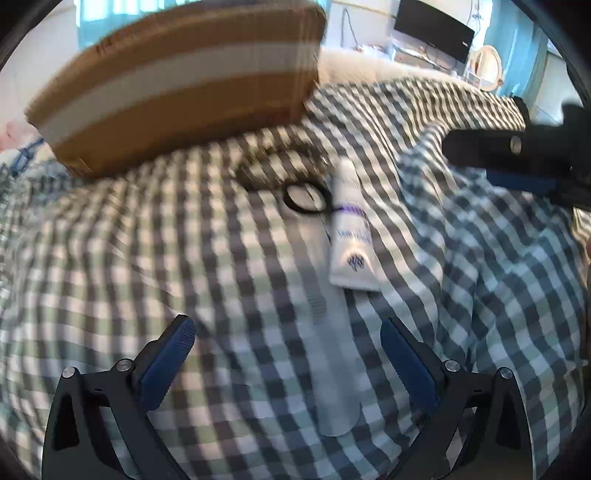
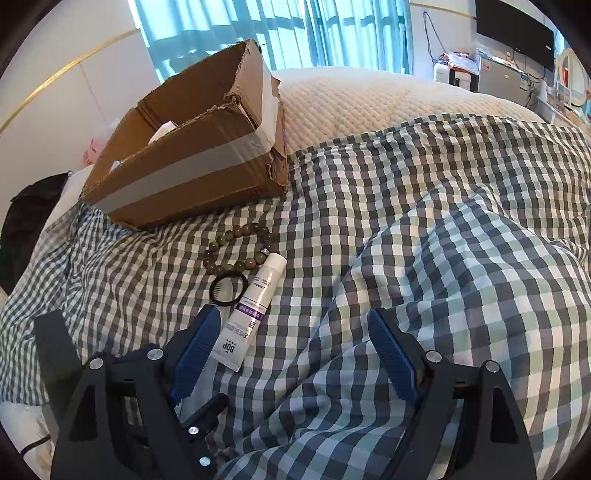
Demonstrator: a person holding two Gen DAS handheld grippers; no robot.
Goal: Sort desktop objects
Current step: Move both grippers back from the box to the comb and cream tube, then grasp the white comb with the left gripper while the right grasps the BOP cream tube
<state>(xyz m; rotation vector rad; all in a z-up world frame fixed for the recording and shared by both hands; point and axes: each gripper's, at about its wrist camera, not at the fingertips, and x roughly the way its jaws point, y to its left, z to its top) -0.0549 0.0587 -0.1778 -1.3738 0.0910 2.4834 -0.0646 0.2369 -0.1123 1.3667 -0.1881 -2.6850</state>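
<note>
Both jaws gape empty; white tube (image 2: 252,309) lies lengthwise, cap toward cardboard box (image 2: 192,162)

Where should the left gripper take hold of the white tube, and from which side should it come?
Probably at mid-body. The white tube lies flat on the checkered blanket, so come from above with the fingers across its narrow width. The open left gripper is near; keep off the black ring at its cap end.

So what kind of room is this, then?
Most likely a bedroom: a checked duvet lies over a quilted mattress, with blue curtains behind and a monitor on a cluttered desk.
</note>
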